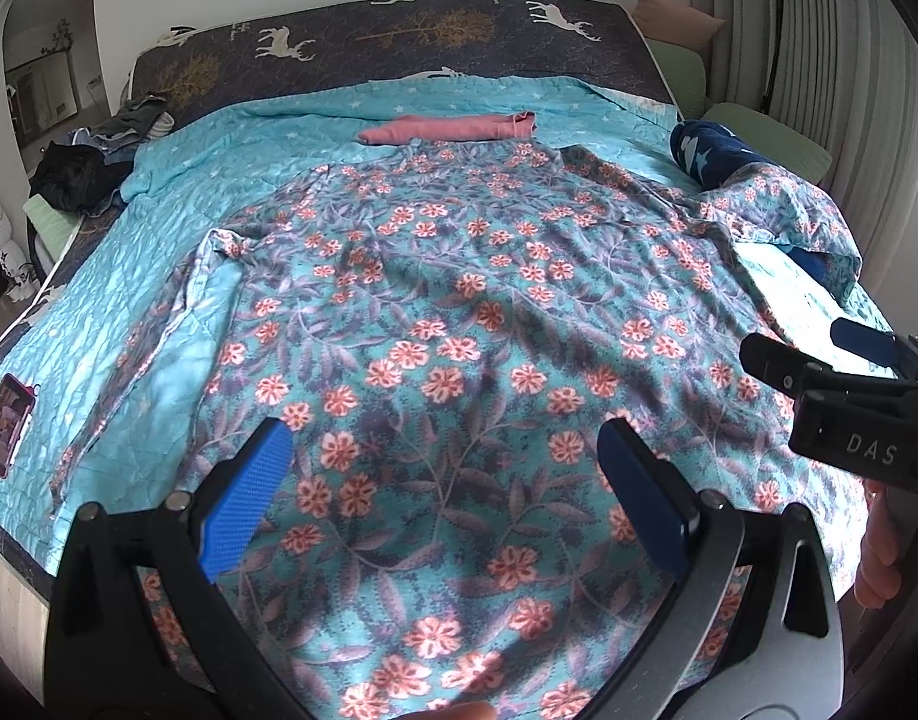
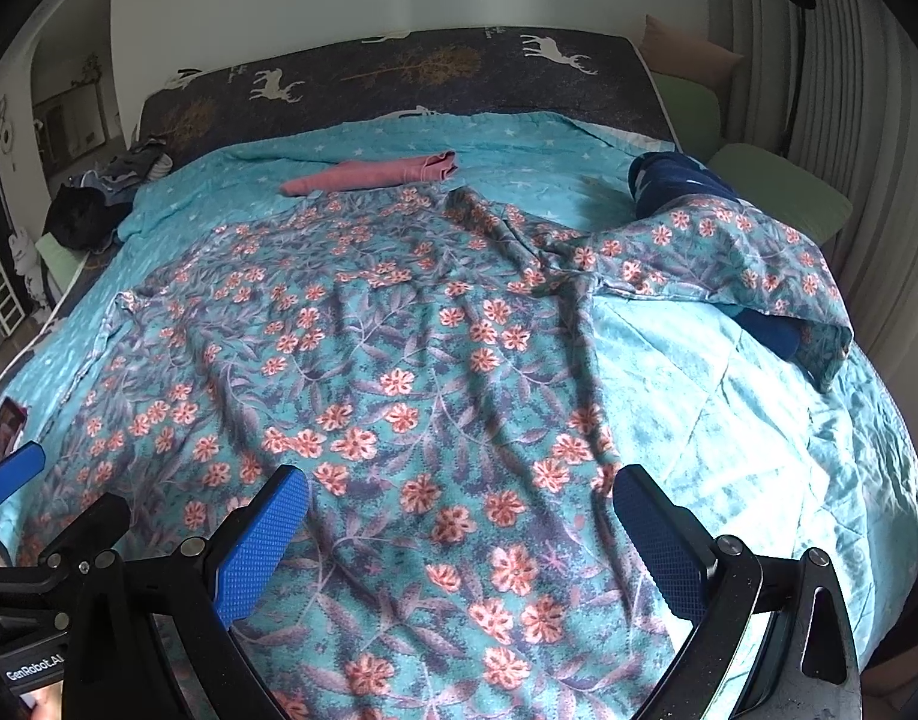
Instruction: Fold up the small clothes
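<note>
A teal garment with pink flowers (image 1: 459, 312) lies spread flat over the bed; it also fills the right wrist view (image 2: 399, 372). Its right sleeve (image 2: 729, 252) drapes over a dark blue roll. My left gripper (image 1: 447, 450) is open and empty, hovering above the garment's near hem. My right gripper (image 2: 459, 510) is open and empty above the garment's near right part. The right gripper also shows at the right edge of the left wrist view (image 1: 819, 354). A folded pink garment (image 1: 447, 127) lies at the far end of the bed.
A turquoise quilt (image 2: 729, 420) covers the bed. A dark blue rolled towel (image 1: 711, 156) lies at the right. A pile of dark clothes (image 1: 81, 174) sits at the far left. A phone (image 1: 6, 423) lies at the left edge. Green cushions (image 1: 771, 138) line the right wall.
</note>
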Demonstrator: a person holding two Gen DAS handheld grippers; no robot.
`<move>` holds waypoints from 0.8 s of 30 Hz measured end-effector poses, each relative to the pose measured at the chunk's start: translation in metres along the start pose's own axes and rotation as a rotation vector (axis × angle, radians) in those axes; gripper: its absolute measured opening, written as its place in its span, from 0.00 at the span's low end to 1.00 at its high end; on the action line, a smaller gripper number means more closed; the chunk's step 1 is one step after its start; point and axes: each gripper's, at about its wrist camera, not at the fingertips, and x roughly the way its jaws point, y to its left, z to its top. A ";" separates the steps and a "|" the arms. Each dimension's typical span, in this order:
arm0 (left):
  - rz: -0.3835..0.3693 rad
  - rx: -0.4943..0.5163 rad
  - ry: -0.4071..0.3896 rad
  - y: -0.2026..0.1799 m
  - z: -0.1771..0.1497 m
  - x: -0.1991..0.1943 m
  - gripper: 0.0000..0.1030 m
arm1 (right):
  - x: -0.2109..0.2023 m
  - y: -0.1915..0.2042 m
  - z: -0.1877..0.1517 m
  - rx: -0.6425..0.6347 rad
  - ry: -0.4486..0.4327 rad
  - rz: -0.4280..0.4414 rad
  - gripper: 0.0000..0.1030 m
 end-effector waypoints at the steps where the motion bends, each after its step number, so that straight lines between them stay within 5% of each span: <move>1: -0.002 -0.003 0.005 0.001 0.000 0.001 0.99 | 0.000 0.000 0.000 -0.001 0.000 0.000 1.00; 9: -0.055 -0.081 0.014 0.025 0.007 0.001 0.99 | 0.002 0.012 0.006 -0.051 -0.010 -0.009 1.00; 18: 0.001 -0.174 0.015 0.069 0.005 0.002 0.99 | 0.012 0.044 0.019 -0.104 0.004 0.037 1.00; 24: 0.049 -0.376 0.002 0.141 -0.002 0.001 0.98 | 0.013 0.087 0.031 -0.269 -0.054 0.037 1.00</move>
